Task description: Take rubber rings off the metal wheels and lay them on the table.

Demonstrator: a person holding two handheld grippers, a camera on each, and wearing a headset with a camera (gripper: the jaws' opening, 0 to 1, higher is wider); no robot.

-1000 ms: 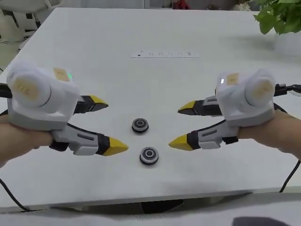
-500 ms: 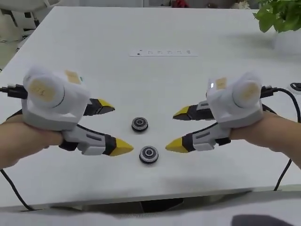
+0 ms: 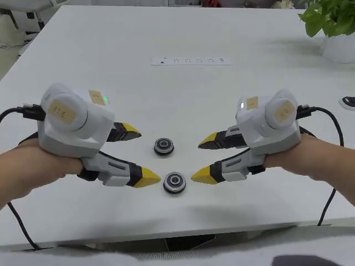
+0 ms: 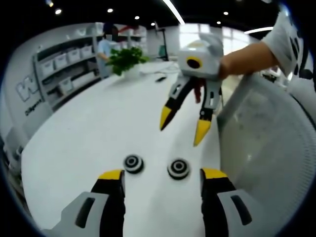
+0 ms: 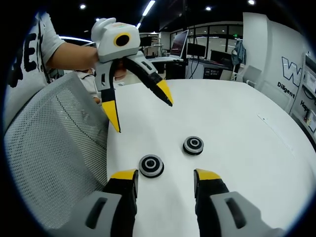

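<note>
White table (image 3: 249, 33), power strip (image 3: 192, 60) toward the far side, plant (image 3: 327, 19) at the far right corner. Two metal wheels lie flat mid-table, near each other but not touching: far wheel (image 3: 164, 146) and near wheel (image 3: 175, 182). Black rubber rings (image 3: 167, 183) are seated on both. I have the left gripper (image 3: 148, 155) and right gripper (image 3: 197, 161) facing each other across the wheels. Both are spread wide, nothing between the jaws. Near wheel sits between the two lower yellow tips, touching neither.
</note>
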